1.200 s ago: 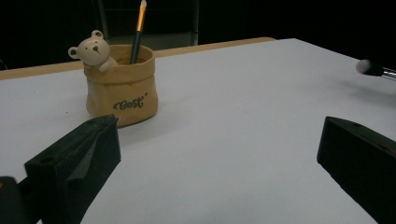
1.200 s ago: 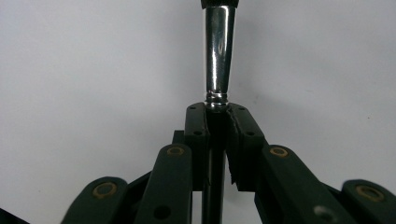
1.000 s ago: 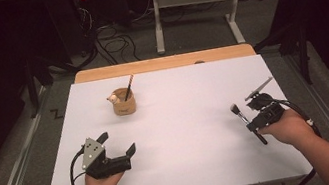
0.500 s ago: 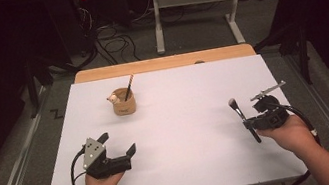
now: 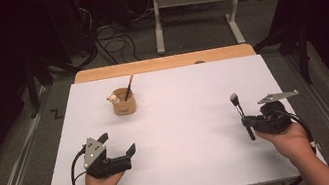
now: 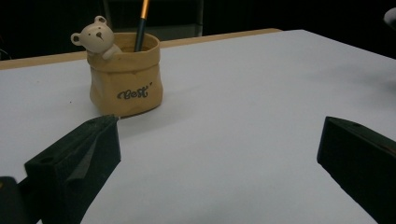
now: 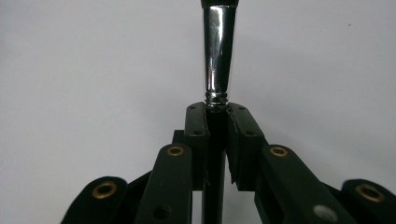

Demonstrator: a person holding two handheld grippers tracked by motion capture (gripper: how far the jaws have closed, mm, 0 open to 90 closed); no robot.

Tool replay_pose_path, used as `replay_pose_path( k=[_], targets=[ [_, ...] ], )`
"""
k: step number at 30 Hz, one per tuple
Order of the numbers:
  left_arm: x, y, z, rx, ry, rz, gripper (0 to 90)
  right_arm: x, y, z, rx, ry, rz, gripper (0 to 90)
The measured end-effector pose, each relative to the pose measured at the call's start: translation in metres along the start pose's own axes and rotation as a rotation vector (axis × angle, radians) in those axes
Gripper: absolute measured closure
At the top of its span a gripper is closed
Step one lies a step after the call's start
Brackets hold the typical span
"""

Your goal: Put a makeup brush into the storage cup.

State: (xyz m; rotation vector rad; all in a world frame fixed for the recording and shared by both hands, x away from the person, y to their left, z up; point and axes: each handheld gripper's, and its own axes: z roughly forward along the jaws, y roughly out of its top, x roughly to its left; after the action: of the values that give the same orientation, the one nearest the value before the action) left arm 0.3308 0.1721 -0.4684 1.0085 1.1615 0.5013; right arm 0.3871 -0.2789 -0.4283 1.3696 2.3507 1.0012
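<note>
Your right gripper (image 5: 248, 121) has drifted toward you and lower since the earlier frame, jaws clamped on a makeup brush (image 5: 240, 111) above the white table (image 5: 182, 120). Its bristle tip is cut off in the right gripper view. Your left gripper (image 5: 118, 143) rests wide apart, holding nothing. Far off stands a tan bear pot (image 5: 123, 102) holding a pencil-like stick (image 5: 128, 87), its end hidden inside.

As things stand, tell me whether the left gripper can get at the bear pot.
Probably yes. The left gripper is open and empty, and only bare white table lies between it and the bear pot, straight ahead of its jaws.
</note>
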Motion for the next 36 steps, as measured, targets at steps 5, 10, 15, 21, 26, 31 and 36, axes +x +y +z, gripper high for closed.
replay_pose_path(
  k=[5, 10, 15, 21, 26, 31, 36],
  targets=[
    [0.0, -0.001, 0.001, 0.003, 0.004, 0.001, 0.6, -0.003, -0.009, -0.003, -0.072, 0.013, 0.02, 80.9],
    [0.001, -0.002, 0.001, 0.005, 0.009, 0.003, 0.6, -0.005, -0.016, -0.006, -0.134, 0.023, 0.035, 80.9],
    [0.001, -0.002, 0.001, 0.005, 0.013, 0.004, 0.6, -0.011, -0.022, -0.008, -0.21, 0.051, 0.072, 80.9],
    [0.002, -0.002, 0.001, 0.006, 0.015, 0.002, 0.6, -0.013, -0.03, -0.01, -0.28, 0.056, 0.081, 80.9],
    [0.002, -0.003, 0.002, 0.011, 0.017, 0.0, 0.6, -0.013, -0.036, -0.01, -0.324, 0.044, 0.073, 80.9],
    [0.002, -0.004, 0.002, 0.01, 0.017, -0.003, 0.6, -0.013, -0.042, -0.012, -0.374, 0.028, 0.066, 80.9],
    [0.001, -0.005, 0.003, 0.015, 0.014, 0.0, 0.6, -0.011, -0.046, -0.013, -0.41, 0.017, 0.055, 80.9]
  ],
)
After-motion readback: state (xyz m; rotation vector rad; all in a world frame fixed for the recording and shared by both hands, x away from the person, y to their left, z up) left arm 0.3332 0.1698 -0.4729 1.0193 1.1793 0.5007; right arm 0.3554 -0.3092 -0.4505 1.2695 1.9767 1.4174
